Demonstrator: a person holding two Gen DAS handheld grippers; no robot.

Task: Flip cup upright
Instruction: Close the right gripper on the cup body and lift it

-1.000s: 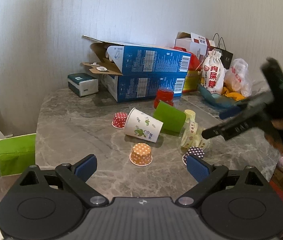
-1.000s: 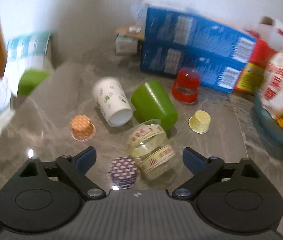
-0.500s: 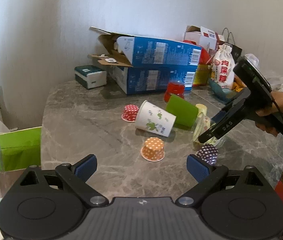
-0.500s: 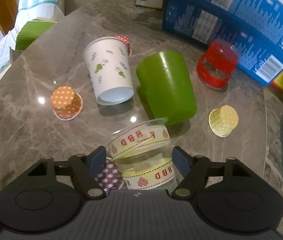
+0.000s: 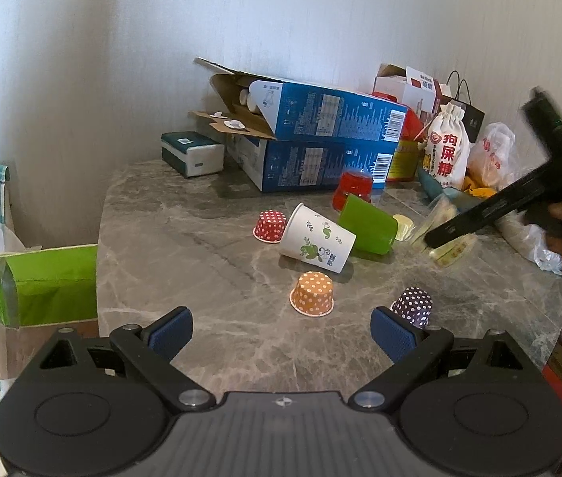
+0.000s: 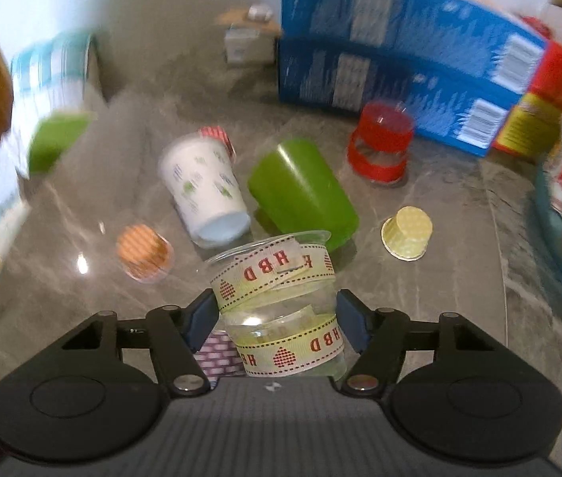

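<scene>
My right gripper (image 6: 277, 320) is shut on a clear plastic cup with "HBD" ribbon bands (image 6: 277, 298) and holds it tilted above the marble table (image 6: 440, 298). In the left wrist view this cup (image 5: 446, 238) shows at the right, held by the right gripper (image 5: 436, 238). A white paper cup (image 5: 316, 238) (image 6: 205, 190) and a green cup (image 5: 368, 224) (image 6: 301, 194) lie on their sides mid-table. My left gripper (image 5: 281, 332) is open and empty near the table's front edge.
Small dotted cups stand upside down: orange (image 5: 312, 294), purple (image 5: 412, 304), red (image 5: 269, 226), yellow (image 6: 406, 232). A red-banded clear cup (image 6: 380, 143) stands inverted before stacked blue boxes (image 5: 320, 139). Bags and a bowl crowd the back right (image 5: 448, 151).
The right gripper closed on the clear ribbon cup and lifted it off the table, away from the purple dotted cup. The left gripper drifted slightly and stayed open.
</scene>
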